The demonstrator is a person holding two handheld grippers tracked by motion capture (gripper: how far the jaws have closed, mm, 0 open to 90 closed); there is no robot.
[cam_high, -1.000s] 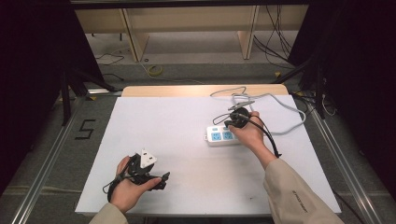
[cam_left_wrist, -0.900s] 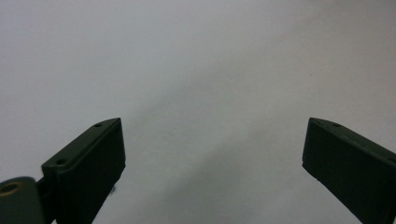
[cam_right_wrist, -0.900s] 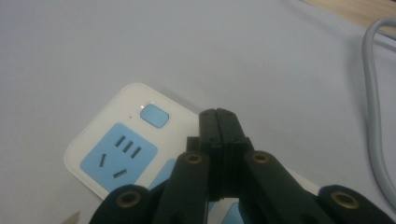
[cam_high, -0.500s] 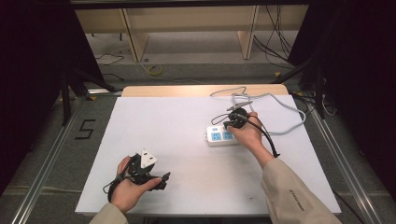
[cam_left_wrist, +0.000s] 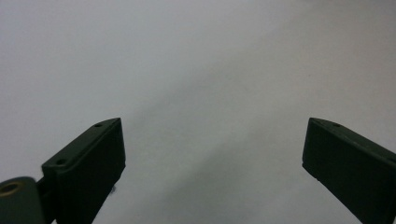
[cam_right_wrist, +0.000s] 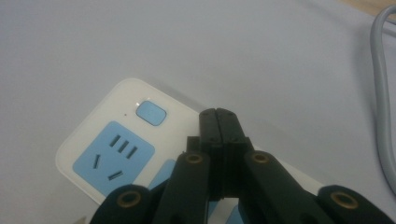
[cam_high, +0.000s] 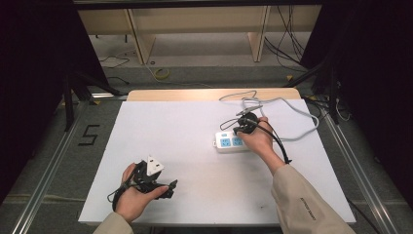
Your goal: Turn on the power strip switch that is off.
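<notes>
The power strip lies right of centre on the bench. The right gripper, jaws closed on nothing, hangs just beside the blue switch; pressing off-centre could skid the strip aside. The left gripper idles near the front edge, jaws wide apart.

Even soft light; dark surroundings; close views slightly blurred.

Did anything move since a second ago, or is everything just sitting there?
Nothing visibly changed. The right gripper is shut with nothing between its jaws, poised over the white power strip near its blue button, as before. The left gripper rests open near the table's front edge, in the same spot. The grey cable lies as it did.
</notes>
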